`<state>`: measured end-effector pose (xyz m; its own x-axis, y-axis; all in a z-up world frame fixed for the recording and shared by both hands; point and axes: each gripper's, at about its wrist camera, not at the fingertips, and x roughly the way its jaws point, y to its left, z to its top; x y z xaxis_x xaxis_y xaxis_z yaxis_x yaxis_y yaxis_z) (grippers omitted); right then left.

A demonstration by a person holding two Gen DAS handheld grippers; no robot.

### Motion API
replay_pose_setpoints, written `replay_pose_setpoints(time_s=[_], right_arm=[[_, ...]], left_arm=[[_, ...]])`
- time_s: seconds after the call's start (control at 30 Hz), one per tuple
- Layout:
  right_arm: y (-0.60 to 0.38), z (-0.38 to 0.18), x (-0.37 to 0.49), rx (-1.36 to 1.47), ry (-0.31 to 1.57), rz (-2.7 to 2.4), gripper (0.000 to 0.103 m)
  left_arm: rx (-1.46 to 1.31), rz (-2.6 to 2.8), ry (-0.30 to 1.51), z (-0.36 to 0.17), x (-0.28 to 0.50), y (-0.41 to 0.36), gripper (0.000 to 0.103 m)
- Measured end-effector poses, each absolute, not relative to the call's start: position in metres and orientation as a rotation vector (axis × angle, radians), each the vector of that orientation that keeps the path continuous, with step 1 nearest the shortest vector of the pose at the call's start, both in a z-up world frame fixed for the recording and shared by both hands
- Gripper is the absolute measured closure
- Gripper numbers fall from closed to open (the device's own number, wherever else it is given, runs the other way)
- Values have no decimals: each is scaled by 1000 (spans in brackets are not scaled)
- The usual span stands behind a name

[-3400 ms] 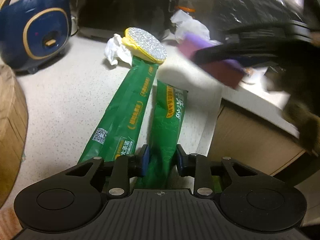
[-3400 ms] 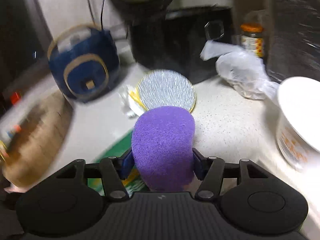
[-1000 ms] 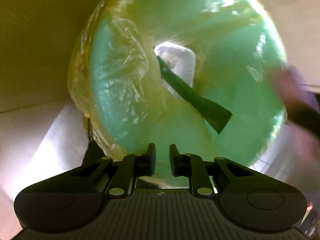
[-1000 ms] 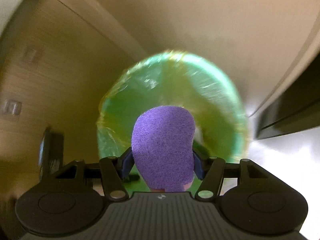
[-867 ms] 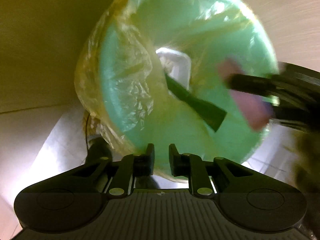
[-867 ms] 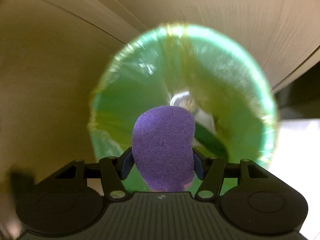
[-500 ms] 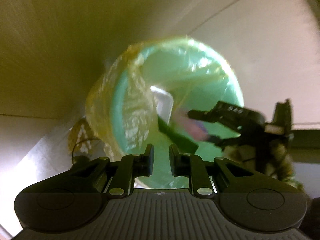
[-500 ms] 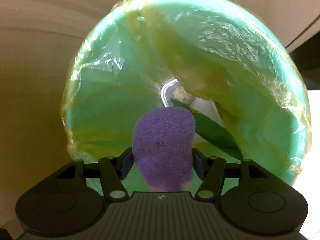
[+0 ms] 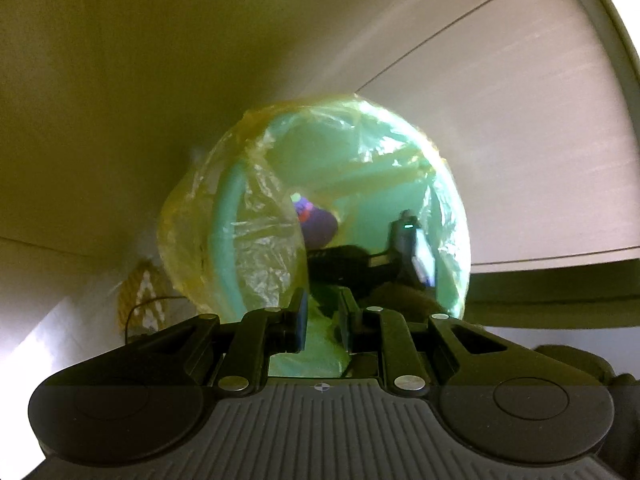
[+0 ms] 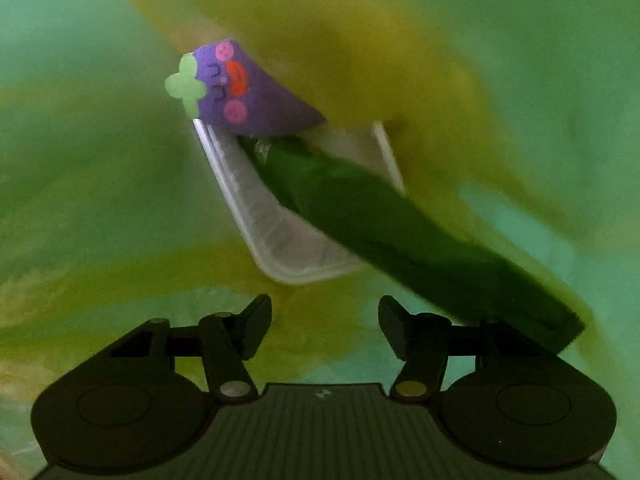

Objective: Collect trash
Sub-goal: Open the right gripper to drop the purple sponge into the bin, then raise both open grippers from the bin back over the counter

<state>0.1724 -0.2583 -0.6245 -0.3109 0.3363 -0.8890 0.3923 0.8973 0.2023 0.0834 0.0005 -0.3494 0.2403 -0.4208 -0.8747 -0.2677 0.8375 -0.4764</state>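
Observation:
A green bin (image 9: 454, 216) lined with a yellowish clear bag (image 9: 256, 248) stands on the floor against pale cabinet fronts. In the right wrist view a purple eggplant-faced sponge (image 10: 248, 92) lies loose deep inside, on a white plastic tray (image 10: 280, 240) and a long green wrapper (image 10: 400, 232). My right gripper (image 10: 325, 320) is down inside the bin, its jaws apart and closing with nothing between them. From the left wrist view the sponge (image 9: 318, 224) and the right gripper's black body (image 9: 360, 264) show in the bin's mouth. My left gripper (image 9: 322, 312) hovers above the near rim, narrowly open and empty.
Pale cabinet panels (image 9: 500, 140) rise behind the bin. A yellow woven object (image 9: 146, 304) with a thin black cord sits on the floor left of it. A dark recess (image 9: 560, 304) runs under the cabinet at the right. A sleeve shows at the far right.
My right gripper dropped deep into the bin and let go of the purple sponge, which now lies on the tray. My left gripper pulled up and back from the bin mouth, empty.

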Motion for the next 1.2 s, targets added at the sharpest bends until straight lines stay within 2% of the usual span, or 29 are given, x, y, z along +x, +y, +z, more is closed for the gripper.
replay_pose_setpoints(time_s=[0.1, 0.27, 0.43, 0.63, 0.83, 1.0, 1.03, 1.2], right_arm=[[-268, -593, 173, 641, 1854, -20, 43], [-290, -501, 175, 620, 1738, 40, 43], [-315, -388, 159, 748, 1579, 99, 42], [-312, -261, 149, 832, 1352, 225, 42], [-276, -129, 152, 468, 1030, 262, 42], [-224, -37, 153, 14, 751, 236, 40], [-212, -29, 158, -42, 720, 251, 35], [-173, 10, 202, -175, 710, 295, 35]], left_arm=[[-586, -129, 1341, -335, 91, 0, 84], [-535, -140, 1293, -284, 108, -3, 84], [-510, -208, 1188, -212, 124, -9, 84], [-498, -247, 980, -118, 148, 1, 84], [-498, -155, 804, -66, 179, 30, 84], [-603, -45, 718, -62, 193, 75, 84], [-624, -37, 708, -61, 194, 85, 84], [-694, -73, 652, -55, 186, 132, 84]])
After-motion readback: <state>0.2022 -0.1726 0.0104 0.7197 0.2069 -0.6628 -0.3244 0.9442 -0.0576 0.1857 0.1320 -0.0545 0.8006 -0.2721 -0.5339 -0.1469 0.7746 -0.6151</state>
